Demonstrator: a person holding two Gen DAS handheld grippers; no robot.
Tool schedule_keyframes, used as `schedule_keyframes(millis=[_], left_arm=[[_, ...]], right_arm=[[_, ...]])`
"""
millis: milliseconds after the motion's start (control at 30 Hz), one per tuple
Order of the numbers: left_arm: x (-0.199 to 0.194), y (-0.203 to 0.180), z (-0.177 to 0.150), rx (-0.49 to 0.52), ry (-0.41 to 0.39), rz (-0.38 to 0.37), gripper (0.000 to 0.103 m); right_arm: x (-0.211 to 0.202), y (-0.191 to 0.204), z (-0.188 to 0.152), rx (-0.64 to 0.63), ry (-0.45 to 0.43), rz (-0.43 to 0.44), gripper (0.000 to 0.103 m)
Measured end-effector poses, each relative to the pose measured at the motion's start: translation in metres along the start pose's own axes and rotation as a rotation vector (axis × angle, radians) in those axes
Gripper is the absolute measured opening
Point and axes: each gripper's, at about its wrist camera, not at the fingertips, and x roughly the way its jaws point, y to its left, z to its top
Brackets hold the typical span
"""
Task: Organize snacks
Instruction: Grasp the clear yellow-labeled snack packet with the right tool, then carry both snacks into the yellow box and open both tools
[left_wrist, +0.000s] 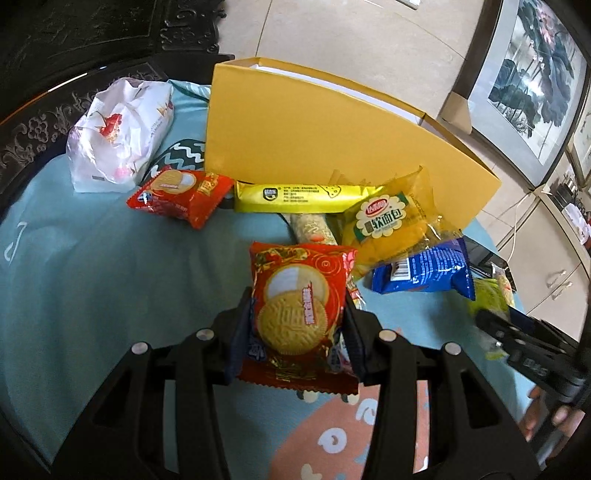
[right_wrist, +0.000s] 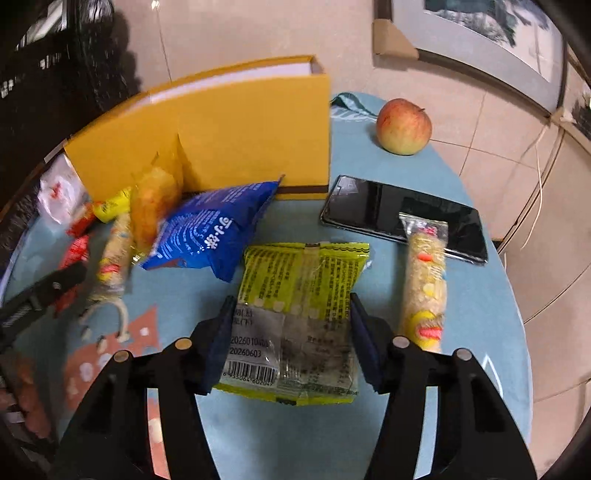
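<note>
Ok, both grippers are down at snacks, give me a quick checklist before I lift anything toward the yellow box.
1. left gripper clamped on red biscuit packet: ok.
2. right gripper pads pressing yellow-green packet: cannot tell.
3. yellow box upright and open on top: ok.
4. Room inside the box: cannot tell.
5. blue packet clear of the yellow-green packet: ok.
6. phone clear of snacks: not ok, rice bar overlaps it.

The box (right_wrist: 207, 140) stands upright toward the table's (right_wrist: 480, 332) far edge. Before it lies a heap of snack packets (left_wrist: 384, 229). The phone (right_wrist: 402, 218) lies right of the box near the right edge, a snack stick (right_wrist: 426, 288) overlapping its near corner. The apple (right_wrist: 403, 126) sits behind the phone.
</note>
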Motion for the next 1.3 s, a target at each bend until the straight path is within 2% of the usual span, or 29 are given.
schedule_keyframes(millis=[100,200,333,433,567,667,800,1000,1033,1067,1100,1133,1200,1233,1300], left_arm=[[0.001,-0.001,-0.001,0.003,-0.006,0.007,0.045],[-0.001,-0.002,-0.002,0.004,-0.005,0.018,0.045],[-0.024,-0.011,0.008,-0.005,-0.045,-0.004,0.045],[-0.046,-0.026,0.031,0.027,-0.086,-0.022,0.045],[-0.057,-0.043,0.082,0.018,-0.117,-0.039,0.045],[-0.046,-0.054,0.128,-0.001,-0.129,-0.015,0.045],[-0.012,-0.063,0.163,0.007,-0.09,0.016,0.045],[0.049,-0.068,0.186,0.047,-0.024,0.092,0.046],[0.055,-0.068,0.188,0.045,-0.021,0.097,0.048],[0.062,-0.067,0.192,0.026,-0.024,0.094,0.065],[0.064,-0.064,0.193,0.004,-0.033,0.095,0.089],[0.063,-0.063,0.193,-0.012,-0.051,0.11,0.096],[0.054,-0.064,0.192,-0.016,-0.104,0.121,0.099],[0.051,-0.064,0.191,-0.005,-0.112,0.116,0.099],[0.045,-0.065,0.187,0.016,-0.094,0.12,0.099]], right_arm=[[-0.017,-0.01,-0.003,0.045,-0.025,0.046,0.059],[-0.039,-0.018,-0.002,0.085,-0.057,0.131,0.059],[-0.059,-0.017,0.013,0.093,-0.107,0.209,0.06],[-0.074,-0.005,0.04,0.06,-0.17,0.247,0.06],[-0.084,0.017,0.084,-0.006,-0.271,0.282,0.06],[-0.077,0.024,0.113,-0.018,-0.316,0.284,0.06],[-0.053,0.03,0.143,-0.053,-0.351,0.235,0.06],[0.014,0.034,0.173,-0.046,-0.283,0.178,0.061],[0.027,0.034,0.176,-0.037,-0.261,0.165,0.062],[0.037,0.034,0.177,-0.036,-0.242,0.157,0.062],[0.042,0.034,0.176,-0.037,-0.232,0.146,0.063],[0.043,0.032,0.175,-0.035,-0.235,0.13,0.067],[0.034,0.028,0.17,-0.026,-0.272,0.137,0.073],[0.027,0.025,0.166,-0.024,-0.286,0.142,0.077],[0.016,0.018,0.161,-0.017,-0.302,0.14,0.077]])
